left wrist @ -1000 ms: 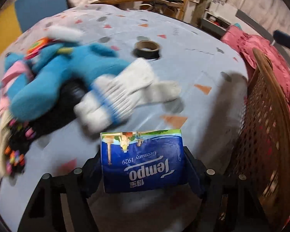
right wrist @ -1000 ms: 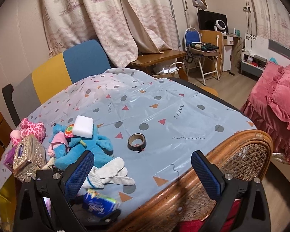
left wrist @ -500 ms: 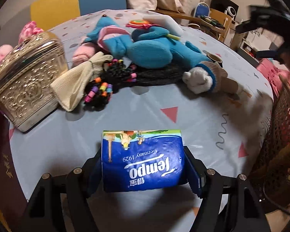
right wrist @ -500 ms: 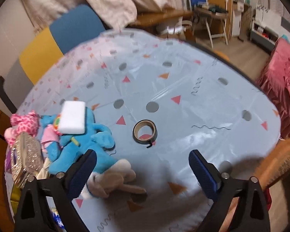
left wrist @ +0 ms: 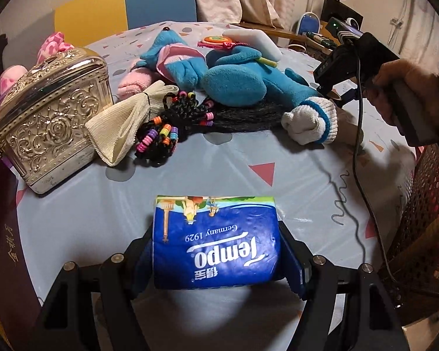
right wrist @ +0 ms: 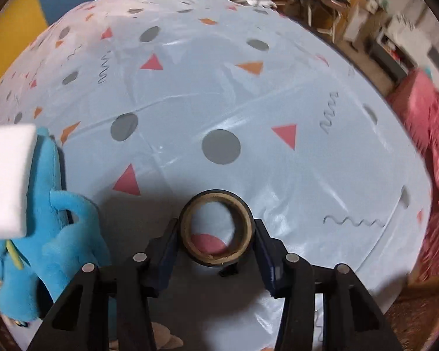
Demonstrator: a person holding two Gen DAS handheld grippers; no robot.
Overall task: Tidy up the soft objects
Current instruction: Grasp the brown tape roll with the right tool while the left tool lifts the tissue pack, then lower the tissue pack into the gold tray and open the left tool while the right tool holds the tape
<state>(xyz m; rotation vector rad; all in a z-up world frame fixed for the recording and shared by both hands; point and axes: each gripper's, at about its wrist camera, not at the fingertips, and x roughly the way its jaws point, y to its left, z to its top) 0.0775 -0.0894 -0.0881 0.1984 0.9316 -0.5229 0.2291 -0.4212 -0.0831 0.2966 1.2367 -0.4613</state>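
Note:
My left gripper [left wrist: 216, 248] is shut on a blue Tempo tissue pack [left wrist: 216, 242], held just above the near part of the table. Beyond it lie a blue plush toy [left wrist: 234, 79], a white sponge [left wrist: 254, 42] on top of it, white gloves with blue cuffs [left wrist: 310, 121], a cream cloth bow [left wrist: 123, 122], a black beaded hair piece [left wrist: 166, 128] and a pink plush [left wrist: 52, 49]. My right gripper [right wrist: 216, 239] has its pads against both sides of a black tape roll [right wrist: 216, 231] lying on the table. The blue plush [right wrist: 44, 228] and sponge [right wrist: 8, 178] are at its left.
An ornate gold box [left wrist: 49, 117] stands at the left of the table. A wicker chair back [left wrist: 427, 213] is at the right edge. The right gripper's cable [left wrist: 357, 152] trails over the tablecloth [right wrist: 248, 102]. A pink bed cover [right wrist: 436, 146] is beyond the table.
My right gripper dropped down to the table and closed around the tape roll. My left gripper holds the tissue pack steady, drawn slightly back from the pile.

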